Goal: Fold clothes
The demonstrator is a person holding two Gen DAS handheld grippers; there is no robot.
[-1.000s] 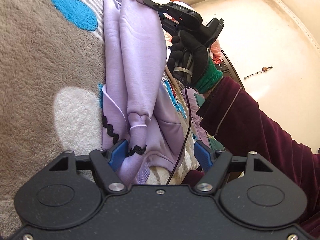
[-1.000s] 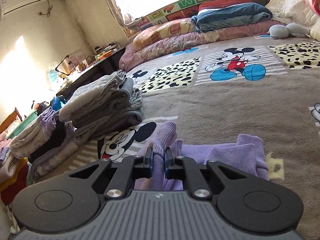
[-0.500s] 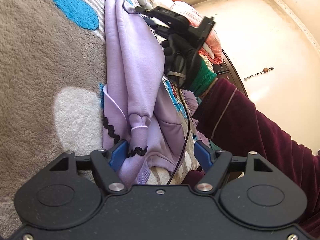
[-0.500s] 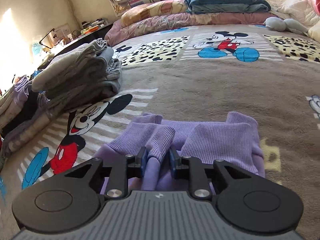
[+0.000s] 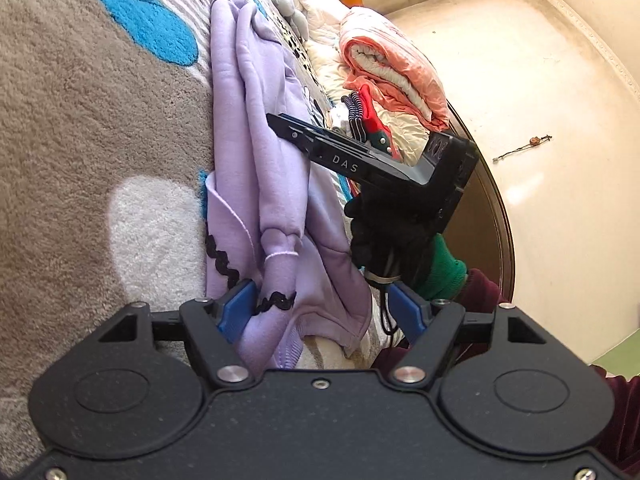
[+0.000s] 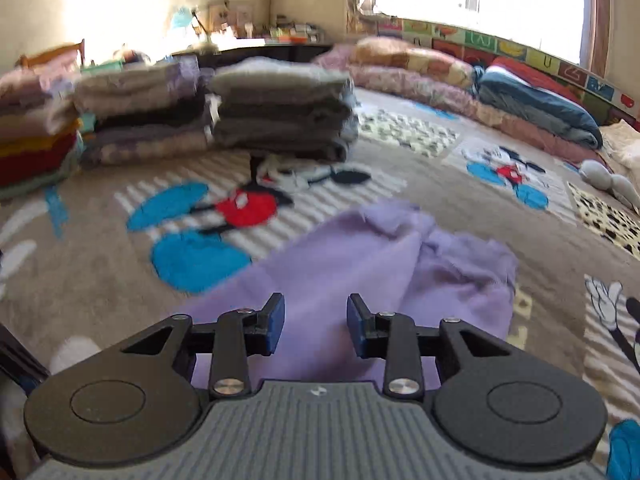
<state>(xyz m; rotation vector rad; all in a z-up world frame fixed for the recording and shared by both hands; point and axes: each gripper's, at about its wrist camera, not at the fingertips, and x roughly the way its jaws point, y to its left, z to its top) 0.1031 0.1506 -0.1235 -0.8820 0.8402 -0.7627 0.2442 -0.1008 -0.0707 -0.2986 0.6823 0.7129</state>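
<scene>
The lilac sweatshirt (image 5: pixel 256 152) lies folded lengthwise on the cartoon-print blanket (image 5: pixel 80 128), black wavy trim at its near hem. The left gripper (image 5: pixel 320 308) stands wide open; its left pad touches the hem, and the fabric fills part of the gap between the pads. The right gripper (image 6: pixel 315 322) is open, nothing between its pads, held above the sweatshirt's middle with the cuffed end beyond it. A black-gloved hand (image 5: pixel 384 240) holds it. Stacks of folded clothes (image 6: pixel 280 112) sit well beyond on the blanket.
</scene>
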